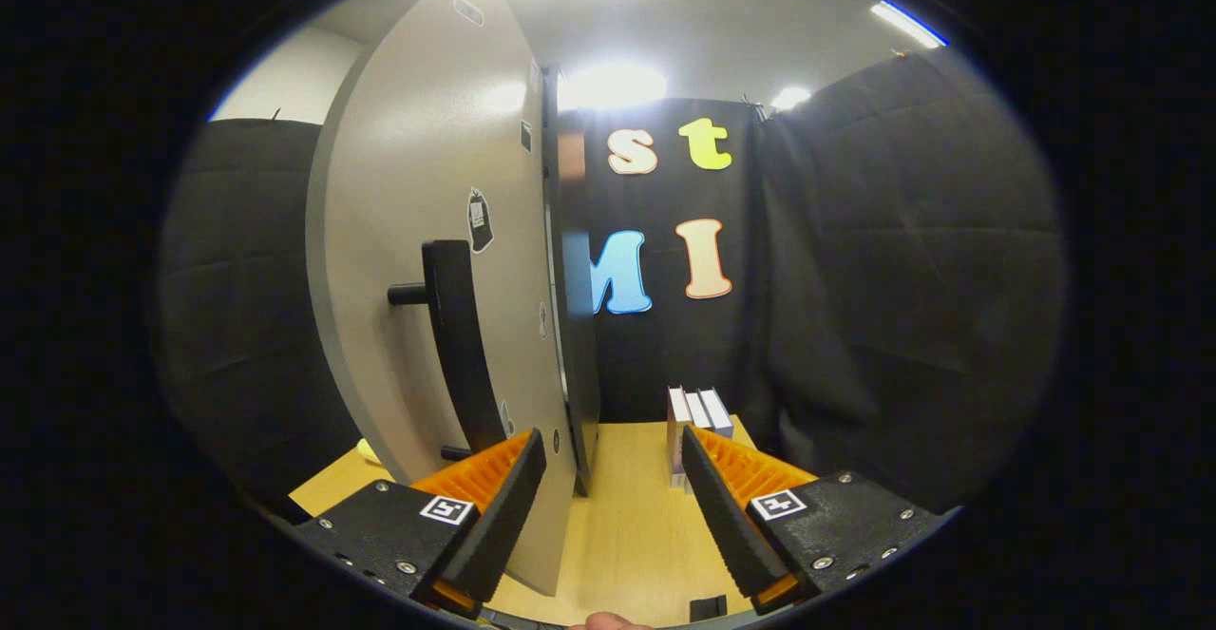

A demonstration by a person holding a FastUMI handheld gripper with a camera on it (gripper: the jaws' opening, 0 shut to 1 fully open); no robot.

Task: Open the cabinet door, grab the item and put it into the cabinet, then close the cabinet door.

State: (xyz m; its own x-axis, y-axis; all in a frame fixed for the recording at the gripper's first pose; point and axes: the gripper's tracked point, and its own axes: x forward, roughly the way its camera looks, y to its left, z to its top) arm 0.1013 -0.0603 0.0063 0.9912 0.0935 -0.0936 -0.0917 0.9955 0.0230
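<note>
— Two orange ribbed fingers [489, 478] of our black handheld gripper [613, 497] stand spread wide apart, and we hold nothing between them; bare tabletop shows in the gap.

— One tall grey cabinet door [427, 259] rises just ahead of our left finger, we count. How does it stand?

— It hangs swung open, its thin edge turned towards us, and it carries one long black bar handle [456, 345] running vertically, fixed on two short black posts.

— And the item?

— We see three slim white and purple boxes [698, 416] packed side by side as one upright bundle, long axis vertical, narrow ends facing us. They stand on the pale wooden table [627, 516] just beyond our right fingertip, near the black cloth wall and well apart from the door.
</note>
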